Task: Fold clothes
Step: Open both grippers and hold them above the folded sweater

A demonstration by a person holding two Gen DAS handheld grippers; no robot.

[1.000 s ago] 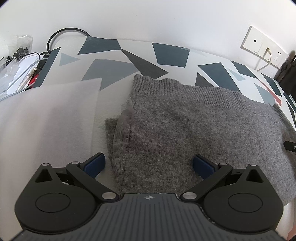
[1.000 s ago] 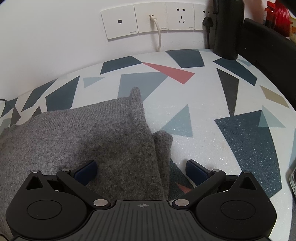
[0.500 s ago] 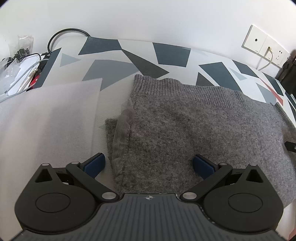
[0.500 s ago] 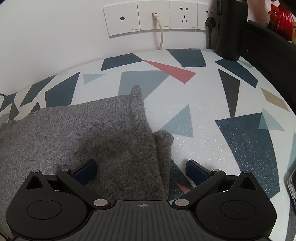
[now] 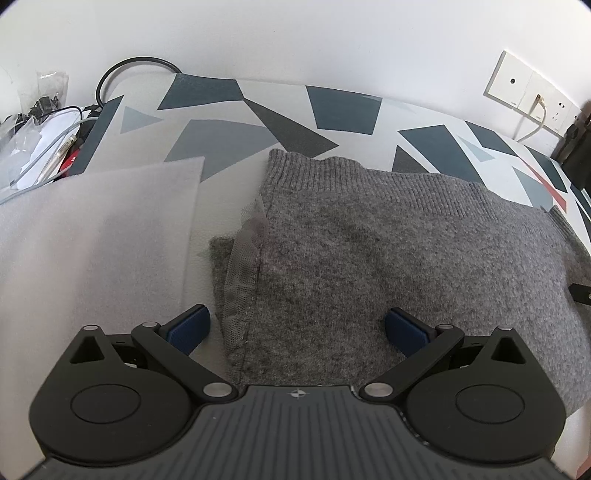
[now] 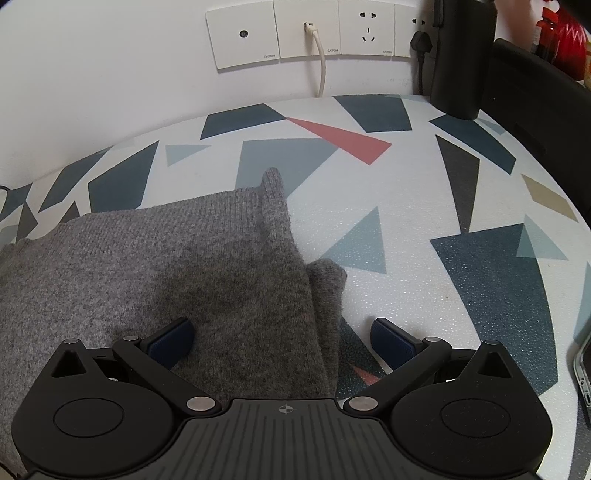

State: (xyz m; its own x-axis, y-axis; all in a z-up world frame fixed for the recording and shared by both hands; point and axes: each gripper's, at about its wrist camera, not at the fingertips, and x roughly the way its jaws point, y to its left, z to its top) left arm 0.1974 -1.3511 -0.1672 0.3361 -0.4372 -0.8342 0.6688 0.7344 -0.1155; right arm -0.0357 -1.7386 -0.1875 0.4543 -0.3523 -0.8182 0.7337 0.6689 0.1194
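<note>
A grey knitted sweater (image 5: 388, 266) lies flat on the worktop (image 6: 424, 206), spread between the two grippers and straight ahead of both. The left gripper (image 5: 295, 328) hangs just above its left edge with the jaws spread wide and nothing between them: one finger is over bare worktop, the other over the knit. The right gripper (image 6: 282, 339) is likewise wide and empty, straddling the sweater's right edge, where a folded layer and a small lump of fabric peek out ahead of it. The knit looks thick, soft and limp, light enough to lift but sure to sag and stretch, so it probably wants a pinch through the doubled edge or the ribbed hem (image 5: 417, 184) at the far side, not the loose middle. A strip of thin mesh lining (image 5: 240, 280) shows along the seam in front of the left gripper and could snag. The worktop carries a pattern of dark, blue and red triangles; a pale foam sheet (image 5: 92, 240) lies to the left gripper's left, with cables beyond it. Wall sockets (image 6: 306, 33) sit on the white wall far ahead of the right gripper.
</note>
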